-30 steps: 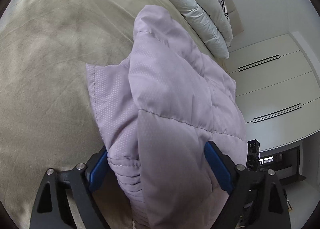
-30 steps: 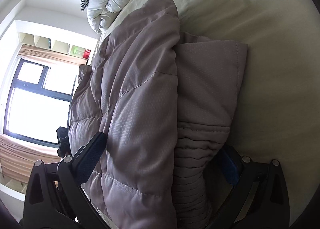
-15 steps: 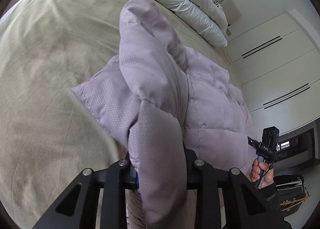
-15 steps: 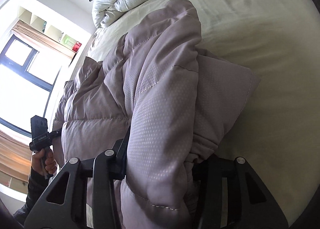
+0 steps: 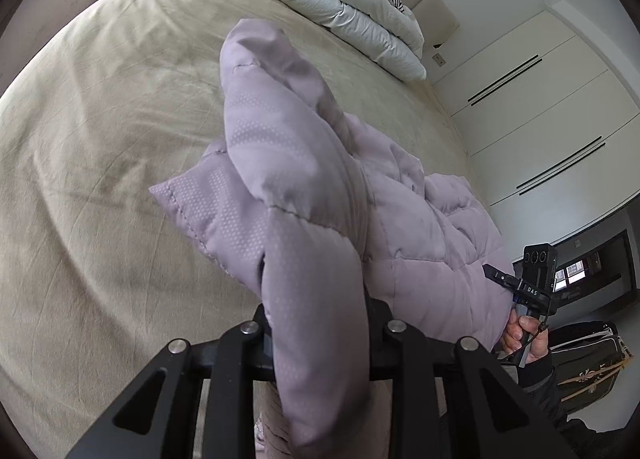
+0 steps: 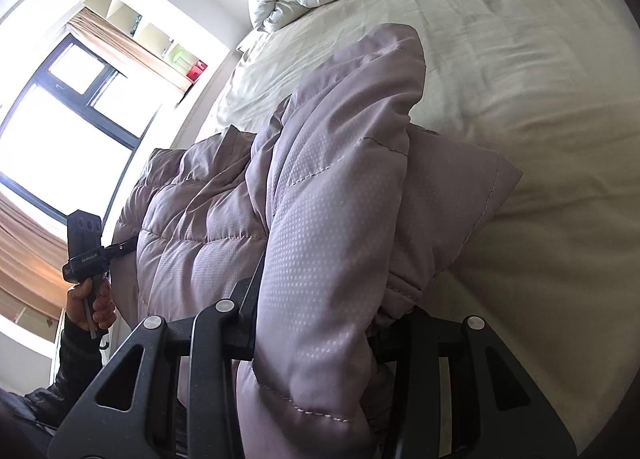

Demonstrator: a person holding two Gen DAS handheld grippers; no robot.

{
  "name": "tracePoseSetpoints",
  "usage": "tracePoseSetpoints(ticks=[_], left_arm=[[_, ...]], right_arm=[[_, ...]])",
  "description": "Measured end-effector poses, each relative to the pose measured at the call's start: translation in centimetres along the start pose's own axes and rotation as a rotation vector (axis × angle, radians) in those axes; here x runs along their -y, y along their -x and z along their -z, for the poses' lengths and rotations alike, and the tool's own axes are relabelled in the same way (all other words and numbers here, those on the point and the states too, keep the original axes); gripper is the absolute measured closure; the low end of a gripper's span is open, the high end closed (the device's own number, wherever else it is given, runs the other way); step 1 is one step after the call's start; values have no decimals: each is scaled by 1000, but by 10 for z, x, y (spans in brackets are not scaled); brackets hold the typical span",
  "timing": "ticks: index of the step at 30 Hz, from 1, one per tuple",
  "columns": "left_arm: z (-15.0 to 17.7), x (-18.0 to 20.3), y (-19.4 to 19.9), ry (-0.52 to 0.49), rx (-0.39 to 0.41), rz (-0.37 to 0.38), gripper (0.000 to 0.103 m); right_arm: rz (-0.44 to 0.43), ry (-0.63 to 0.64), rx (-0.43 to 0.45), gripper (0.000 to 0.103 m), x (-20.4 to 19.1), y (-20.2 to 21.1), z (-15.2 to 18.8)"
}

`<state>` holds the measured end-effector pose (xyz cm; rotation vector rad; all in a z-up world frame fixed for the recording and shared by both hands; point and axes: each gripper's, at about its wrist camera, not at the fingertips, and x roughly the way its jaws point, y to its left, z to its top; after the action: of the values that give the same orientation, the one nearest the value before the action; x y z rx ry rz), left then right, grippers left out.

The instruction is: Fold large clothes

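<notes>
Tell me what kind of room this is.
Most likely a bedroom: a wide bed with a beige sheet, a folded white duvet at its head, and built-in white wardrobe doors along the wall.

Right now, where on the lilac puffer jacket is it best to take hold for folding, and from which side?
Grip the thick quilted bottom hem of the lilac puffer jacket, one corner each, coming from the bed's near edge. The left gripper and right gripper are already clamped there; the padded hem bunches firmly between the jaws, so the body hangs evenly for folding toward the white duvet.
</notes>
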<state>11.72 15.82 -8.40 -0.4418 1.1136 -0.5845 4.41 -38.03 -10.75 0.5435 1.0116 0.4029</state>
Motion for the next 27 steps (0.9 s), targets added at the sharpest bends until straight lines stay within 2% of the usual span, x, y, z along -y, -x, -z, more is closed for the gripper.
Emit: tracePoseSetpoints(ticks=[3,5,7,10,13,16,18,22,24,27], left_arm=[[15,-20,-10,53,-9,-2,67],[17,-31,-19,89,2,-6,60],[17,-36,-25,112,16,-9,52],[19,-34,-24,125,39,-14,49],[23,-33,-13,130,68,-33,40],[28,-33,9,129,132,-64,31],[35,-27,34,91,207,-124,22],[50,10,79,-66,377,-335,6],[57,40,95,-158,479,-421,0],[75,90,115,-284,632,-525,0]], right_arm=[[1,-34,-14,65,11,-6,19],[-3,-75,-10,58,24,-11,23],[3,-118,-8,41,34,-13,31],[30,-181,-1,26,46,-18,38],[17,-216,19,25,51,-14,48],[16,-223,38,25,58,0,57],[30,-227,67,25,60,11,63],[110,-228,168,25,59,53,68],[172,-191,239,25,46,78,70],[279,-49,348,25,0,108,70]])
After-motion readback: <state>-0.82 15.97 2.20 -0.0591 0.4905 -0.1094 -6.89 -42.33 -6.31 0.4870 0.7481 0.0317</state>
